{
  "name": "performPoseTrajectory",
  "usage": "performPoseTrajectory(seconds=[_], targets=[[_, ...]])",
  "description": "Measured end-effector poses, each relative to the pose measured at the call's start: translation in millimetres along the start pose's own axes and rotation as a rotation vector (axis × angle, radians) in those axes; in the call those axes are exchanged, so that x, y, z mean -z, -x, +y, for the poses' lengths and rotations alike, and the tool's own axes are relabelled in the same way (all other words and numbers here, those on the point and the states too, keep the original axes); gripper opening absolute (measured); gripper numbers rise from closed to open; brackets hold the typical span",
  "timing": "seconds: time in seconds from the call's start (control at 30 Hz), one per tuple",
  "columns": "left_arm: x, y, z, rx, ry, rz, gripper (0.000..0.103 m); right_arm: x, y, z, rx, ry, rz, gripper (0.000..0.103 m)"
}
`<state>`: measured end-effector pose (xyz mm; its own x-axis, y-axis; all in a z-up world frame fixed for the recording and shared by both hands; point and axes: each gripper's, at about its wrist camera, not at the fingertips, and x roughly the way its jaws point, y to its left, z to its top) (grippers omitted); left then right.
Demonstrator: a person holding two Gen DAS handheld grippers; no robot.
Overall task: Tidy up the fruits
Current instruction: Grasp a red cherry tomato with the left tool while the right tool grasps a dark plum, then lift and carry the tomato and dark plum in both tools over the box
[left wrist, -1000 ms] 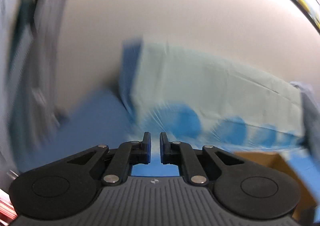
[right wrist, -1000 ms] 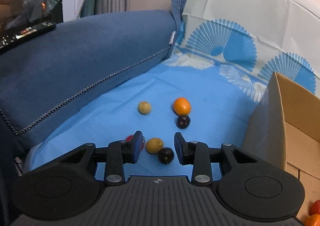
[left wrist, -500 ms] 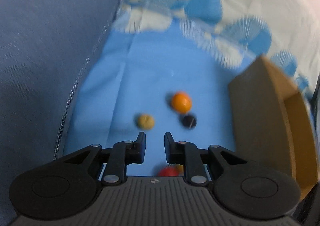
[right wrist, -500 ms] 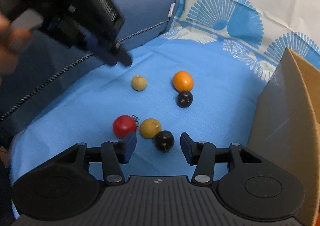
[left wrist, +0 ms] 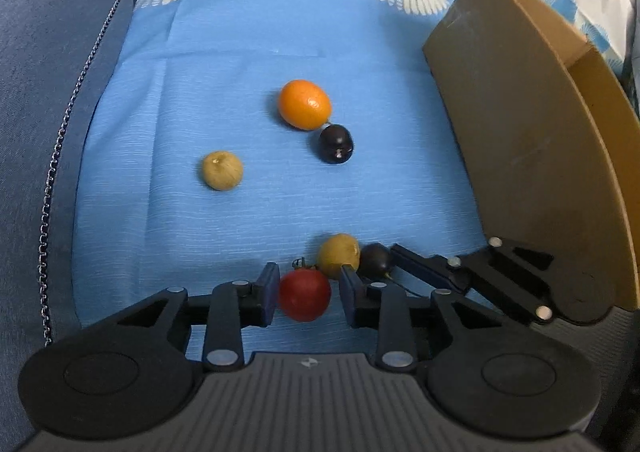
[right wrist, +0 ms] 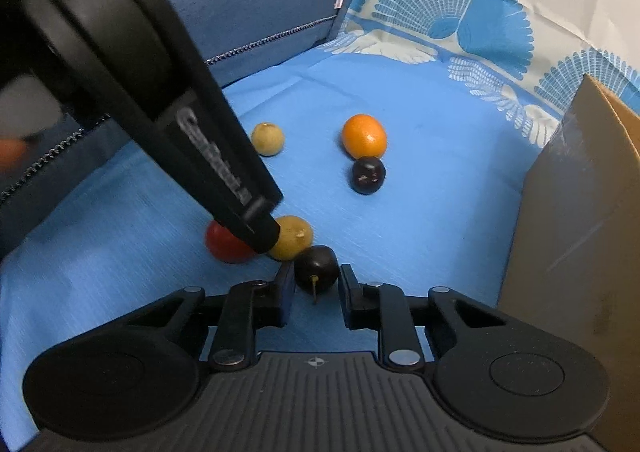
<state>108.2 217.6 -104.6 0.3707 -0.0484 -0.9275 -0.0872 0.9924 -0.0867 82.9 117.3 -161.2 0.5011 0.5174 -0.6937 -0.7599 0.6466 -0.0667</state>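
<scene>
**While both grippers are working the front cluster, four fruits are sitting loose**

Red tomato (left wrist: 305,294) is lying on the blue cloth (left wrist: 200,91), between the left gripper (left wrist: 307,280) fingers. Those jaws have just been opening and are standing spread, not pinching it.

Stemmed dark fruit (right wrist: 316,268) is sitting just right of it. The right gripper (right wrist: 316,280) has just been closing, and its pads are pinching that fruit on both sides.

Yellow fruit (right wrist: 292,238) is touching both the tomato and the stemmed dark fruit.

Farther back, the orange fruit (left wrist: 305,104) and second dark fruit (left wrist: 336,143) are sitting together, with the tan fruit (left wrist: 221,170) apart to the left.

Cardboard box (left wrist: 500,111) is standing on the right, with the sofa arm (left wrist: 48,51) on the left.
</scene>
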Motion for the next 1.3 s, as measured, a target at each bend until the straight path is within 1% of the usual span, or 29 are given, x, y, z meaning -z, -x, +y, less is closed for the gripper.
performPoseTrajectory(seconds=[0.07, 0.13, 0.27, 0.33, 0.47, 0.57, 0.63, 0.7, 0.73, 0.93, 1.3], targets=[[2, -2, 1, -0.019, -0.001, 0.008, 0.035, 2, 4, 2, -0.001, 0.009, -0.003, 0.024], [-1, -6, 0, -0.023, -0.01, 0.016, 0.035, 5, 10, 8, 0.009, 0.04, -0.006, 0.024], [1, -10, -12, -0.055, -0.075, 0.017, 0.033, 11, 20, 21, 0.008, 0.095, -0.005, 0.024], [1, -8, -14, -0.059, -0.086, 0.007, 0.033, 13, 24, 24, 0.011, 0.104, 0.004, 0.024], [0, -2, -10, -0.055, -0.056, -0.019, 0.033, 15, 29, 21, 0.011, 0.083, 0.029, 0.024], [-1, -5, -8, -0.073, -0.036, 0.0, 0.033, 16, 28, 14, 0.008, 0.042, 0.055, 0.024], [0, -8, -10, -0.084, -0.057, 0.015, 0.033, 16, 26, 9, -0.005, 0.008, 0.064, 0.025], [1, -8, -13, -0.094, -0.08, 0.015, 0.033, 14, 25, 6, -0.011, -0.012, 0.063, 0.025], [1, -9, -13, -0.087, -0.082, 0.012, 0.033, 13, 24, 5, -0.011, -0.016, 0.062, 0.025], [1, -12, -11, -0.078, -0.09, 0.021, 0.033, 12, 20, 5, -0.005, -0.018, 0.061, 0.025], [2, -13, -12, -0.085, -0.101, 0.023, 0.033, 15, 28, 8, -0.006, 0.002, 0.049, 0.025]])
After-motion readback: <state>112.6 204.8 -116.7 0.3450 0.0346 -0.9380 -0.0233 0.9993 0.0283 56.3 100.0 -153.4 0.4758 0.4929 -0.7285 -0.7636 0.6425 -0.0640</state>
